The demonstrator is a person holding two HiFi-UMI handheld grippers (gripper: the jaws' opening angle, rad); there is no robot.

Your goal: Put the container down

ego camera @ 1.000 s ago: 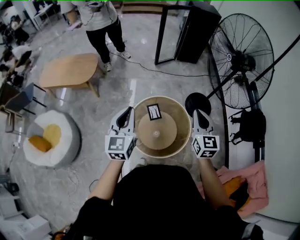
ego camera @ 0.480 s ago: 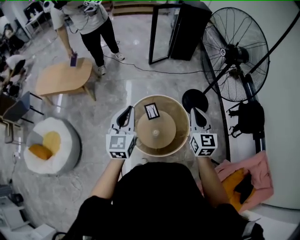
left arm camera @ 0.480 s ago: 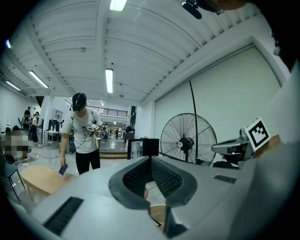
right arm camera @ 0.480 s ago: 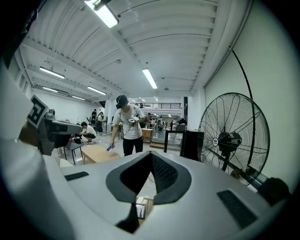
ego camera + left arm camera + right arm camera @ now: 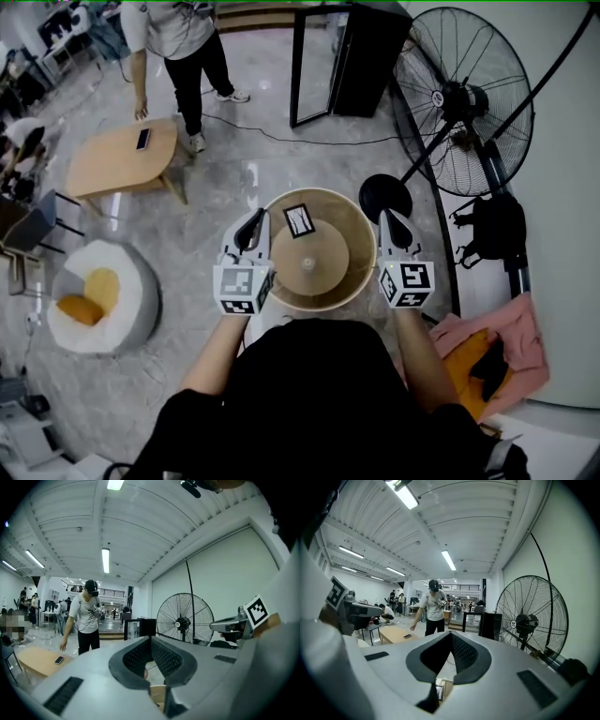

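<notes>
Premises: an open hall with a polished grey marble floor [image 5: 281,159]. A large pedestal fan [image 5: 464,94] stands at the right wall and a black glass-door cabinet [image 5: 361,56] behind it. A standing person [image 5: 183,37] reaches toward a low wooden table [image 5: 122,159] on which a phone [image 5: 142,139] lies. A white beanbag [image 5: 103,295] sits at the left and a pink cloth [image 5: 511,337] at the lower right.

Item under task: the container [image 5: 354,230] is clear of the floor, carried level in front of the operator's body between the two grippers. It is round and of pale tan wood or bamboo, with a broad raised rim. Inside lies a smaller round disc [image 5: 314,261] with a light central knob. A black-and-white tag [image 5: 300,220] lies flat at the far inner side.

Left gripper [image 5: 251,225]: it sits against the container's left rim. Its jaws are together at the tips, and a tan part of the container shows clamped low between them.

Right gripper [image 5: 392,223]: it sits against the right rim. Its jaws are likewise closed, with a tan piece of the container pinched low between them.
</notes>
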